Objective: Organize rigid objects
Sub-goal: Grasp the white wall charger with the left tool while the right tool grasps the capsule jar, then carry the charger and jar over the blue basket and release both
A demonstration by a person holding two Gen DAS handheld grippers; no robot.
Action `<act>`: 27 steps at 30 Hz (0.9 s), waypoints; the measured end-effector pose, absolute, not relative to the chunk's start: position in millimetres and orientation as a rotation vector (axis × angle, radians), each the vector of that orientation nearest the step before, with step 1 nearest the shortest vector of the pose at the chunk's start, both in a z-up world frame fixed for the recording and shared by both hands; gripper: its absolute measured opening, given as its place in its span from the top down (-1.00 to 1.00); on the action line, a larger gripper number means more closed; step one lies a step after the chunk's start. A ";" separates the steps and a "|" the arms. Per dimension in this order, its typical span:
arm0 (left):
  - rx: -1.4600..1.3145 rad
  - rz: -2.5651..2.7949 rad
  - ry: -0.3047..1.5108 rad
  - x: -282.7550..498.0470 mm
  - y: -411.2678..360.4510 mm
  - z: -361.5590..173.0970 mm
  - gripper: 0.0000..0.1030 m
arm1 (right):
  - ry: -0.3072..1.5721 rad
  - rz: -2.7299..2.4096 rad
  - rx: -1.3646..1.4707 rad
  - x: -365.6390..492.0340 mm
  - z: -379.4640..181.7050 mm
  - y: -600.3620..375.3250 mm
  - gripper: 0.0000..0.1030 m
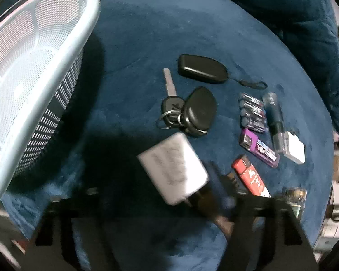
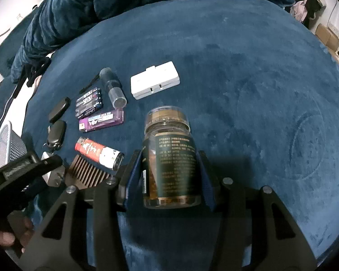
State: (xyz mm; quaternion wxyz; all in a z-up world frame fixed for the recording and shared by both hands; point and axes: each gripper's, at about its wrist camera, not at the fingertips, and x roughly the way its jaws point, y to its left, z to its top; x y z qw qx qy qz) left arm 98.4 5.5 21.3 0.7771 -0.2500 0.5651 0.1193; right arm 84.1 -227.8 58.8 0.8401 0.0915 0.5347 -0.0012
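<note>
1. my right claw (image 2: 169, 176) pinches the jar (image 2: 169, 158) by its sides above the blue blanket (image 2: 248, 79).
2. my left claw (image 1: 169, 203) grips the white adapter (image 1: 173, 167), blurred, near the basket (image 1: 34, 79).
3. keys (image 1: 187, 113), batteries (image 1: 252, 113) and lighters lie on the blanket.

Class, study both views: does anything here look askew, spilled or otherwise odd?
Nothing is spilled or broken. Only the jar stands out: it lies on its side between the right gripper's fingers, lid on. The small items lie flat on the blanket.
</note>
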 end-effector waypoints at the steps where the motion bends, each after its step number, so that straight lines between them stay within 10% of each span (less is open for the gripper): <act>1: -0.500 0.229 1.231 96.7 2.0 23.2 -0.04 | 1.137 -0.002 0.192 83.6 59.4 -227.7 0.05; 27: -0.310 0.062 1.220 66.5 1.9 30.8 0.22 | 1.103 0.027 0.266 67.8 52.5 -242.6 0.07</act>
